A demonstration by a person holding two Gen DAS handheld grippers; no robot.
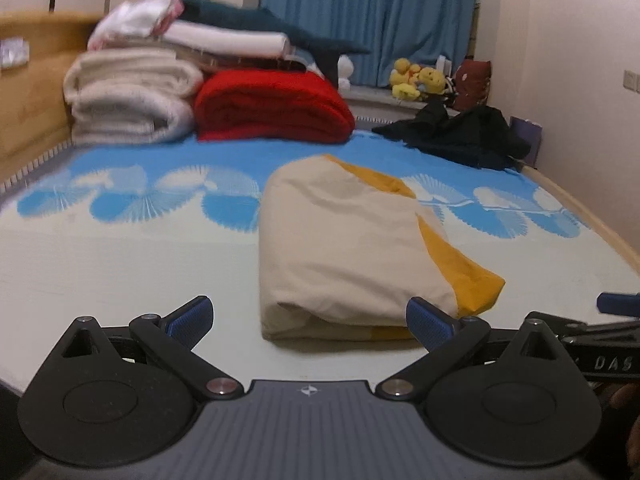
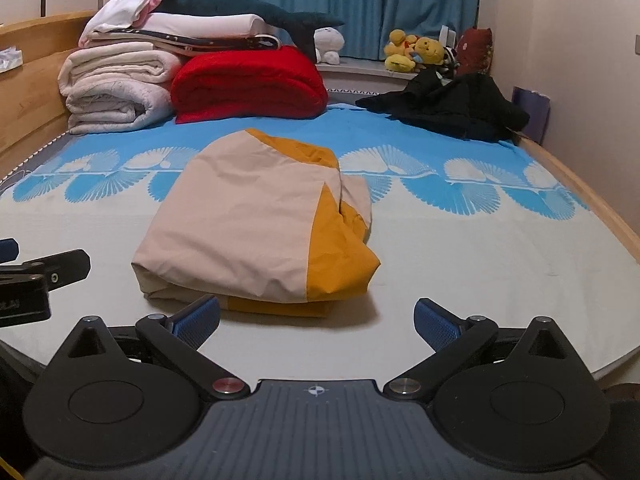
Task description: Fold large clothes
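Observation:
A beige and mustard-yellow garment (image 1: 348, 240) lies folded into a thick bundle on the bed; it also shows in the right wrist view (image 2: 248, 224). My left gripper (image 1: 310, 322) is open and empty, just short of the bundle's near edge, right pad beside its near right corner. My right gripper (image 2: 318, 322) is open and empty, in front of the bundle's near edge, to the right of the left one. Each gripper's edge shows in the other's view: the right gripper at the far right (image 1: 618, 304), the left gripper at the far left (image 2: 36, 276).
The bed sheet (image 2: 480, 248) is white near me and blue-patterned farther back. Folded white blankets (image 2: 116, 88) and a red blanket (image 2: 248, 84) are stacked at the back left. A dark garment (image 2: 452, 108) lies at the back right. Plush toys (image 2: 416, 54) sit on the sill. Wooden bed frame (image 2: 592, 204) runs along the right.

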